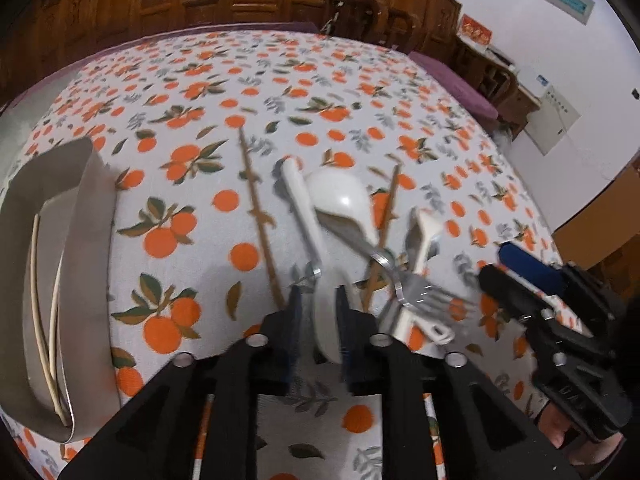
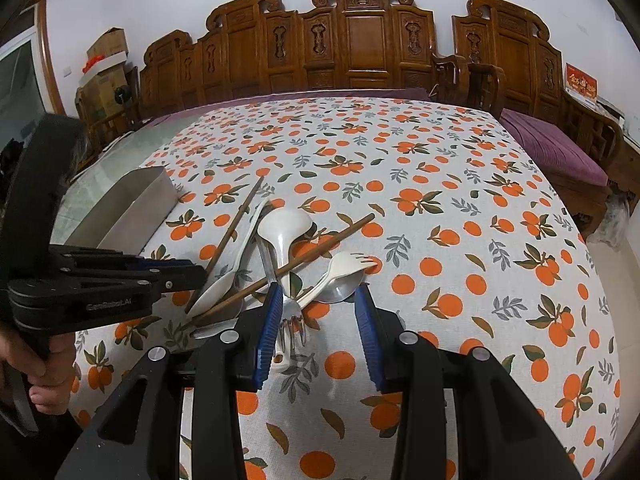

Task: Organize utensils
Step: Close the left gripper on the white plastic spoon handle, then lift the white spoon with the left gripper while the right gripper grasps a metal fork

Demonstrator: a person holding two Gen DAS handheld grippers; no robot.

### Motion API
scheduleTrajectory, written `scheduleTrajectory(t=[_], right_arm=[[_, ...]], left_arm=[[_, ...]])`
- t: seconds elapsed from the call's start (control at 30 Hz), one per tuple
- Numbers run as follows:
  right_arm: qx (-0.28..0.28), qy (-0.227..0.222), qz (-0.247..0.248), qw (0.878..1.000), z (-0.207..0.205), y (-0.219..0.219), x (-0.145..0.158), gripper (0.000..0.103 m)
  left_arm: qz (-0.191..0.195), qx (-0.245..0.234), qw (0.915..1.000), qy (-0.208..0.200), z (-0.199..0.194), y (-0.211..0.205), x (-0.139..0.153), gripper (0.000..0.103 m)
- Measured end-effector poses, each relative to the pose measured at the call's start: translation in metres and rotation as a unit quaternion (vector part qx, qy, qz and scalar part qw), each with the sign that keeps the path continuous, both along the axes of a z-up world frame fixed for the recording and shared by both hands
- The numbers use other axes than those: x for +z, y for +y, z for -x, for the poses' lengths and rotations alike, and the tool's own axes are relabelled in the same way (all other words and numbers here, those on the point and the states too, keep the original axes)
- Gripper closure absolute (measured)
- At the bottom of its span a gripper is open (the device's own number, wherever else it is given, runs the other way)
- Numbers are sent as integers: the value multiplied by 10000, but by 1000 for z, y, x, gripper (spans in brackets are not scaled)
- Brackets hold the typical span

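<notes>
A pile of utensils lies mid-table: a white ladle-like spoon (image 2: 284,226), a metal fork (image 2: 290,322), a white spork (image 2: 340,270), a metal spoon (image 2: 340,290), and brown chopsticks (image 2: 320,250). My left gripper (image 1: 318,328) is shut on the bowl of a long white spoon (image 1: 300,204), which also shows in the right wrist view (image 2: 224,282). My right gripper (image 2: 316,336) is open, its blue pads either side of the fork's tines. A steel container (image 1: 60,280) at left holds pale chopsticks (image 1: 40,320).
The orange-print tablecloth (image 2: 440,200) covers the table. Carved wooden chairs (image 2: 360,40) and a purple cushion (image 2: 552,144) stand behind it. The person's hand (image 2: 44,364) holds the left gripper at the table's left edge.
</notes>
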State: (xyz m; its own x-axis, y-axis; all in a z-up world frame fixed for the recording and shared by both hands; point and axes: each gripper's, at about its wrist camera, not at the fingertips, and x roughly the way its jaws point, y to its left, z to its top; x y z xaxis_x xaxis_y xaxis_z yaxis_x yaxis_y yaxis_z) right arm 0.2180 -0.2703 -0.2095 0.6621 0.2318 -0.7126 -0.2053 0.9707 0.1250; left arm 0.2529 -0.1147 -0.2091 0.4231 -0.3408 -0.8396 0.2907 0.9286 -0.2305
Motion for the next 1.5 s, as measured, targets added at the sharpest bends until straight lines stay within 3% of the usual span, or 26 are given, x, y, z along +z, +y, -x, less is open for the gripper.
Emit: scheduleTrajectory(t=[0.23, 0.27, 0.33, 0.4, 0.93, 1.3, 1.5], right_arm=[[-12, 9, -7, 10000, 0, 0, 0, 63], [-22, 17, -9, 10000, 0, 0, 0, 63], [-36, 23, -24, 10000, 0, -1, 0, 63], [-38, 52, -36, 10000, -1, -2, -1, 63], [-135, 380, -154, 9991, -10, 1, -21, 63], [-354, 325, -255, 9985, -10, 8, -13, 63], [14, 449, 24, 9990, -20, 25, -11, 63]], left_arm=[[-163, -178, 9996, 149, -6, -20, -11, 79], [-161, -176, 9996, 165, -7, -19, -14, 81], [-94, -178, 9997, 163, -6, -16, -14, 99], [-49, -181, 9998, 116, -4, -12, -11, 102], [26, -484, 9967, -657, 43, 26, 22, 102], [297, -548, 9959, -661, 52, 46, 19, 102], [393, -541, 9952, -718, 55, 53, 25, 102]])
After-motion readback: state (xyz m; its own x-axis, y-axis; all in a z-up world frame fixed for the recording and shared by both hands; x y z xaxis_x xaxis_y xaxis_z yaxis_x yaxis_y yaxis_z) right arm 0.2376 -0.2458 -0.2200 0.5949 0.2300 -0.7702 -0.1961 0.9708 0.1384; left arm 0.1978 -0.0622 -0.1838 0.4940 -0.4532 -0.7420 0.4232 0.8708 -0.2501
